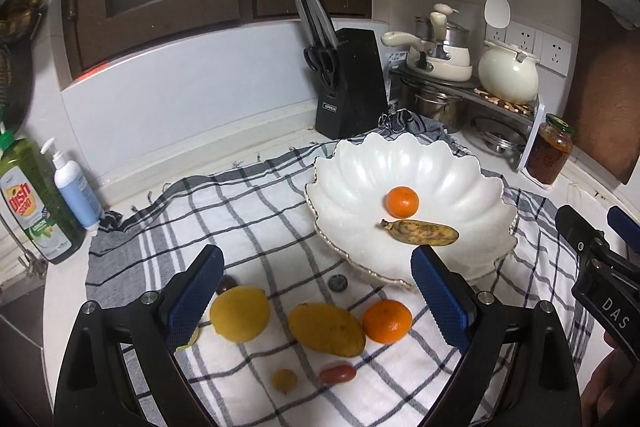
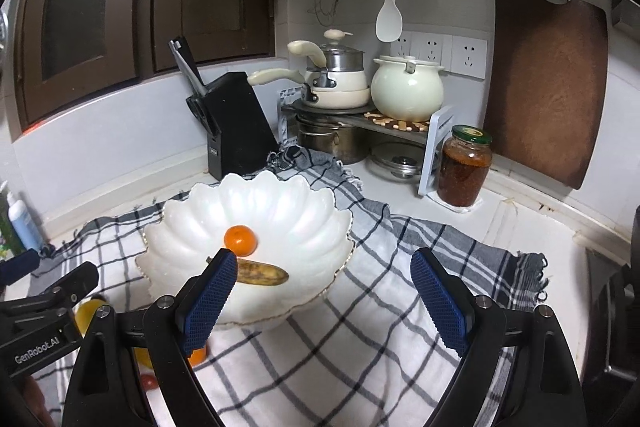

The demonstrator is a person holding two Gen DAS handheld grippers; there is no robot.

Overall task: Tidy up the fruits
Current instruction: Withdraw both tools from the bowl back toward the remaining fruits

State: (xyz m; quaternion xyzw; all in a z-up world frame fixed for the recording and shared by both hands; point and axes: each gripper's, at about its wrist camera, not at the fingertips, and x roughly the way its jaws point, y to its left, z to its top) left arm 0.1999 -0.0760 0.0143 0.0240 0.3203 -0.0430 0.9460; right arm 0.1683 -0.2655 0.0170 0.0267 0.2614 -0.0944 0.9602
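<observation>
In the left wrist view the left gripper (image 1: 318,293) fills the bottom of the frame with its blue-padded jaws spread wide and nothing between them, hanging above the loose fruit on the checked cloth (image 1: 248,211). On that cloth, in the lower middle of the frame, lie a lemon (image 1: 240,314), a yellow mango (image 1: 327,329) and, touching the mango's right end, an orange (image 1: 387,321); below them sit a small yellow fruit (image 1: 285,380) and a small red fruit (image 1: 337,373), while a dark round fruit (image 1: 338,283) rests just above the mango. The white scalloped bowl (image 1: 448,163) stands right of centre on the same cloth and holds two pieces — a second orange (image 1: 402,202) and a speckled banana (image 1: 420,231) lying just below it. In the right wrist view the right gripper (image 2: 323,297) is likewise wide open and empty, its left pad in front of the bowl's near rim and its right pad over bare cloth. At the right edge of the left wrist view part of the other tool shows. A black knife block (image 1: 352,83) and a jar with a green lid (image 1: 550,149) stand behind the bowl, near the wall.
</observation>
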